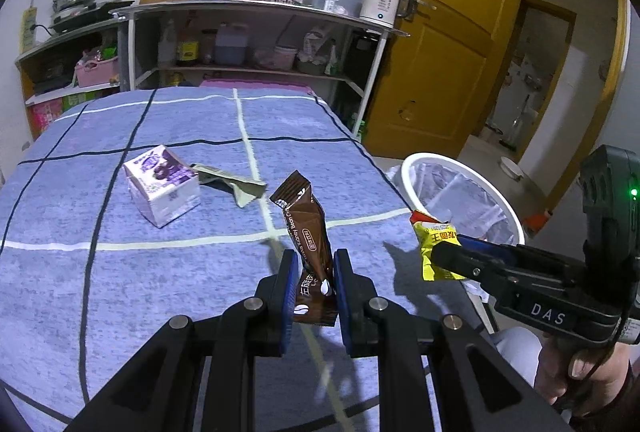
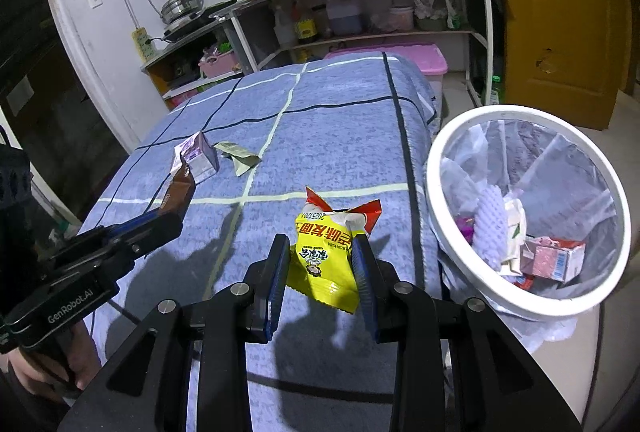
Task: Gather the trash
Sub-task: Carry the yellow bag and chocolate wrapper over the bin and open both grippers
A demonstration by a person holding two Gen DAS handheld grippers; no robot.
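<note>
My left gripper point(image 1: 314, 264) is shut on a brown snack wrapper point(image 1: 306, 228) and holds it upright above the blue checked tablecloth point(image 1: 160, 272). My right gripper point(image 2: 322, 252) is shut on a yellow snack bag point(image 2: 326, 260) near the table's right edge, beside the white-rimmed trash bin point(image 2: 440, 168). The right gripper with the yellow bag point(image 1: 434, 248) also shows in the left wrist view, and the left gripper with the brown wrapper point(image 2: 180, 192) in the right wrist view. A purple carton point(image 1: 162, 184) and a crumpled green wrapper point(image 1: 236, 186) lie on the table.
The bin point(image 1: 412, 168) stands off the table's right side, lined with a bag and holding several pieces of trash point(image 2: 520, 244). A metal shelf point(image 1: 256, 8) with bottles and a kettle stands behind the table. A yellow door point(image 1: 452, 52) is at the right.
</note>
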